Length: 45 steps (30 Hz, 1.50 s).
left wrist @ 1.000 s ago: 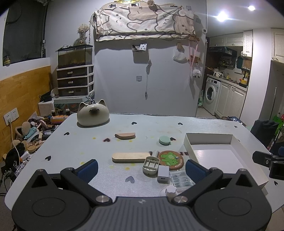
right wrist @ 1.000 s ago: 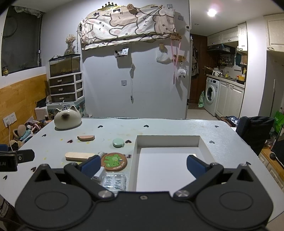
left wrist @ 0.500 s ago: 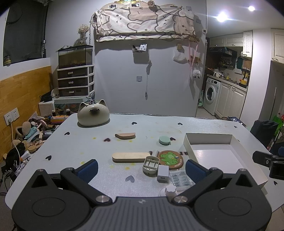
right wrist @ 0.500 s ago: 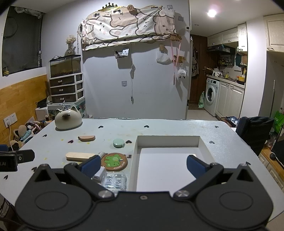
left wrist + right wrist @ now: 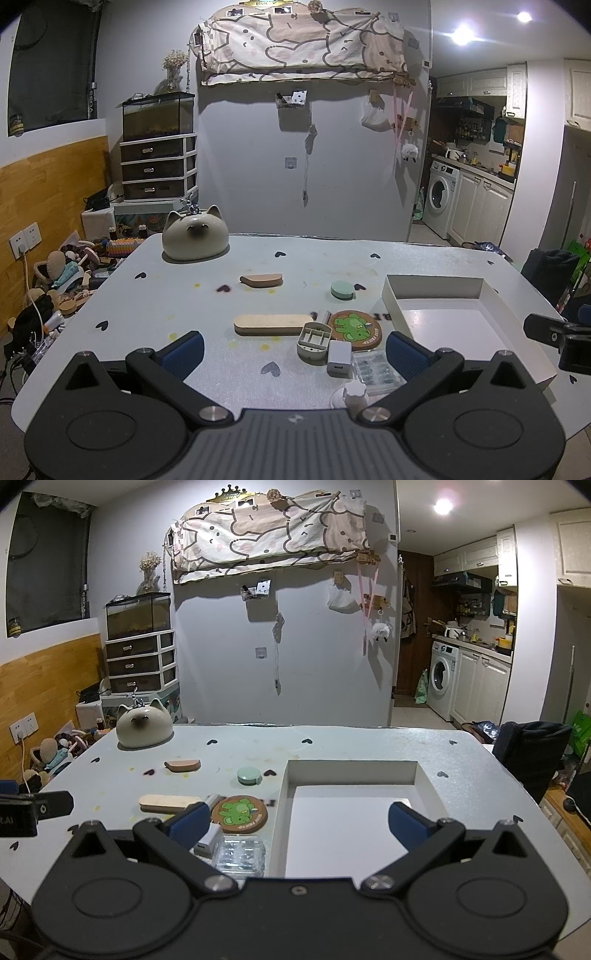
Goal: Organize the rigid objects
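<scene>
Grey walls and a dim kitchen alcove with a washing machine (image 5: 440, 192) stood behind a pale table (image 5: 207, 306) printed with small dark hearts. Near the table's far left corner sat a cream cat-shaped ceramic dome (image 5: 195, 238). Toward the right edge lay a white shallow box (image 5: 354, 812), open-topped and holding nothing. Left of the box the rigid items were scattered on the tabletop: a brown half-round wooden piece (image 5: 261, 280) farthest back, a mint-green round tin (image 5: 342, 290) to its right, and a long light wooden block (image 5: 273, 324) nearer the front edge. A round coaster with a green cartoon animal (image 5: 354, 329) lay just beside the box's left wall, with a grey compartmented tray (image 5: 314, 339) touching its left rim. In front of those sat a white charger cube (image 5: 339, 363), a clear plastic case (image 5: 376, 371) beside it, and a small white capped object (image 5: 354, 393) at the front edge, partly hidden by the gripper body. The left gripper (image 5: 293, 349) hovered above the front edge with its blue-padded fingers spread wide and nothing between them. The right gripper (image 5: 295, 819) hung over the box's near left part, fingers likewise spread wide and empty, its left pad above the charger cube.
</scene>
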Available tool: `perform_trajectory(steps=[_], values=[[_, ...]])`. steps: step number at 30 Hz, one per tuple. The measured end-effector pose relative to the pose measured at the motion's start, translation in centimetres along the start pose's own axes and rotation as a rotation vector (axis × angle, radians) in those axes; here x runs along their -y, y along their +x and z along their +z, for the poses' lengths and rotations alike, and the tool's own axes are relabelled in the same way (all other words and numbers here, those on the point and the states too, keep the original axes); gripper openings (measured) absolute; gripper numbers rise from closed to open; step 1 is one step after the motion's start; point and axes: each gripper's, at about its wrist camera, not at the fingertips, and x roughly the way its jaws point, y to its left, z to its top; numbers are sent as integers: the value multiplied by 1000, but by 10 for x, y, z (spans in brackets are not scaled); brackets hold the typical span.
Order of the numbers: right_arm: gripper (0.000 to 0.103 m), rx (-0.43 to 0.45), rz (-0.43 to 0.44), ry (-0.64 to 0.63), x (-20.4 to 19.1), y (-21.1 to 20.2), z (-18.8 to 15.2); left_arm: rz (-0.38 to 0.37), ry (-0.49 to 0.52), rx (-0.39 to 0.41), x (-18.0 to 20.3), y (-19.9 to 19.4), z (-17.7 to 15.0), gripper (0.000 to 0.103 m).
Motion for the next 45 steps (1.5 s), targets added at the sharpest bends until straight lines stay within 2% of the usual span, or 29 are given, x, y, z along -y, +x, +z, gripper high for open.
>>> perform_trajectory(steps=[19, 30, 33, 38, 45], values=[[103, 3, 3, 0, -3, -6, 0, -1, 3, 2, 0, 0, 0, 103], [103, 23, 54, -21, -7, -3, 6, 2, -8, 1, 5, -11, 4, 103], [103, 29, 78, -33, 2, 1, 7, 1, -13, -3, 10, -13, 10, 103], [103, 12, 67, -30, 20, 15, 14, 14, -20, -13, 27, 8, 16, 103], [103, 9, 11, 32, 78, 49, 28, 76, -52, -30, 50, 35, 30, 103]])
